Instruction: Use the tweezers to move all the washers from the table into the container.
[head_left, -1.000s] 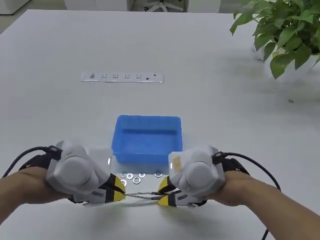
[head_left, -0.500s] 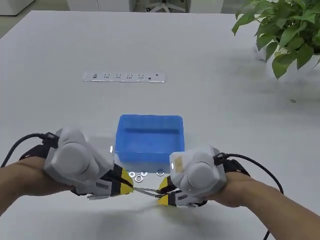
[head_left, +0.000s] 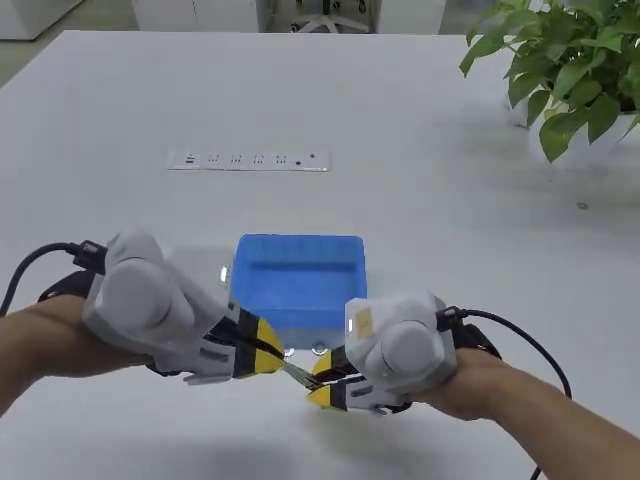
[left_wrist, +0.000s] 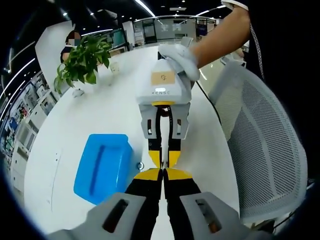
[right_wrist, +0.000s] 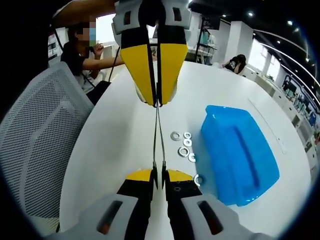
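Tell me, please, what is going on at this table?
A person holds a tool in each hand at a white table. The left tool and the right tool face each other, and both are shut on the same tweezers, one at each end. Several washers lie on the table beside the blue container, close to the tweezers.

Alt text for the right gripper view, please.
The right hand-held gripper, at the bottom, and the left hand-held gripper, at the top, each grip one end of the tweezers above a white table. Several washers lie loose beside a blue container on the right.
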